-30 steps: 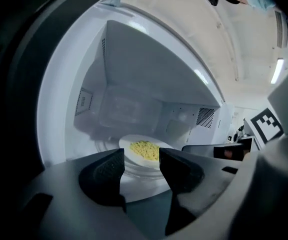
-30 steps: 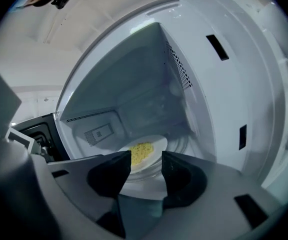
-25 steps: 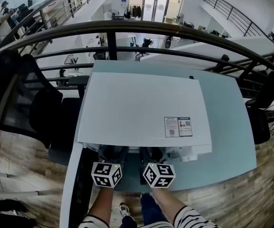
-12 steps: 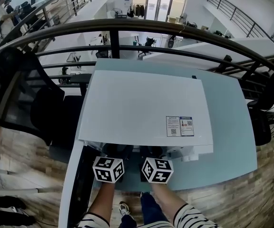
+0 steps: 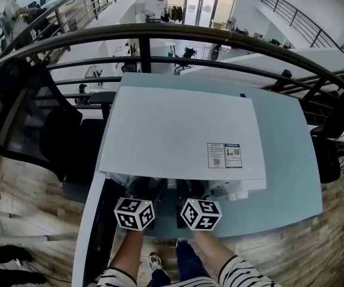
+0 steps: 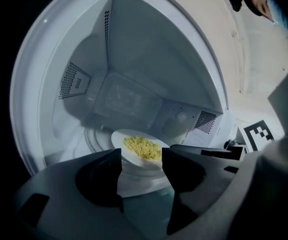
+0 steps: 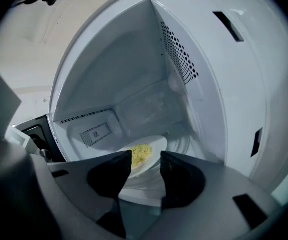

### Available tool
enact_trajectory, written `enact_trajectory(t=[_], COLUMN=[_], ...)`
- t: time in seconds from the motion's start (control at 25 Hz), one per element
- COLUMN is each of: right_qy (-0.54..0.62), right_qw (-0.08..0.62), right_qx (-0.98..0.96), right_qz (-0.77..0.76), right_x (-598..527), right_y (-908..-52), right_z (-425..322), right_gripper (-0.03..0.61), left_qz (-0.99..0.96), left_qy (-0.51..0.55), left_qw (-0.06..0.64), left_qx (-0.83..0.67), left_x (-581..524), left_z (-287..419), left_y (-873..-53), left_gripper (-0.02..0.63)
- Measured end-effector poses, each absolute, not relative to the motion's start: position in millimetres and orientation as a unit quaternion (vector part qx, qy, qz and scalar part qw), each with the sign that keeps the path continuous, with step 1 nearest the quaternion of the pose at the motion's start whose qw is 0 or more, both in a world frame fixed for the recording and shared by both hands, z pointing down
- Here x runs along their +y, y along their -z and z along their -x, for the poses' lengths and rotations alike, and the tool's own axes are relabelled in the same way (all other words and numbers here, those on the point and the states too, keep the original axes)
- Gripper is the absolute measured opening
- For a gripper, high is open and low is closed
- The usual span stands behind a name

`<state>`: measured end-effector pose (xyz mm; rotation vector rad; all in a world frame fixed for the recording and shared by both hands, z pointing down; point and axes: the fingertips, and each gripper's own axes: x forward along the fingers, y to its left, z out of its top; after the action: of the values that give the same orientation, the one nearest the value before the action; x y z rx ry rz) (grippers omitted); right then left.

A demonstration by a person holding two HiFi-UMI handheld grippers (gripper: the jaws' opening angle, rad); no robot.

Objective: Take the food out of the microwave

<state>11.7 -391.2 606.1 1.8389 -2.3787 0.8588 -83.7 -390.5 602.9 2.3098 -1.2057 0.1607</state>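
Yellow food (image 6: 142, 148) on white plate (image 6: 119, 137) inside open microwave (image 5: 178, 130); left gripper (image 6: 141, 155), right gripper (image 7: 146, 155) both spread, gripping nothing.

In both gripper views the jaws cover the near rim of the plate (image 6: 136, 162) of yellow food (image 6: 143, 148). In the head view the microwave (image 5: 178, 136) top hides its cavity, and the print on its label (image 5: 224, 156) is too small to read.

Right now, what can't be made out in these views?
- Gripper views: plate near rim hidden behind the jaws; yellow food too small to identify.
- Head view: both hidden under the microwave; its sticker too small to read.
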Motion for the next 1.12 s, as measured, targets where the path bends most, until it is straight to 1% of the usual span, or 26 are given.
enact_trajectory(t=[0.72, 0.8, 0.92, 1.04, 1.12], right_qy=[-0.293, -0.292, -0.303, -0.329, -0.354], right_qw=[0.003, -0.003, -0.019, -0.033, -0.045], right_qx=[-0.748, -0.747, -0.742, -0.736, -0.735], right_qz=[-0.596, -0.597, -0.598, -0.59, -0.577], right_x=[-349, -349, -352, -355, -356], right_y=[-609, -608, -611, -617, -622], right_z=[-19, -21, -27, -30, -28], right_gripper=[0.187, 0.183, 0.176, 0.176, 0.174], left_qz=[-0.85, -0.84, -0.828, -0.817, -0.812], left_qy=[-0.049, -0.037, -0.012, 0.006, 0.009], left_qw=[0.281, 0.292, 0.329, 0.369, 0.383], left_qx=[-0.443, -0.456, -0.454, -0.443, -0.439], left_x=[-348, -351, -357, -359, -361], left_z=[84, 89, 91, 88, 87], left_y=[-603, -605, -608, -617, -621], left_gripper=[0.233, 0.233, 0.233, 0.233, 0.233])
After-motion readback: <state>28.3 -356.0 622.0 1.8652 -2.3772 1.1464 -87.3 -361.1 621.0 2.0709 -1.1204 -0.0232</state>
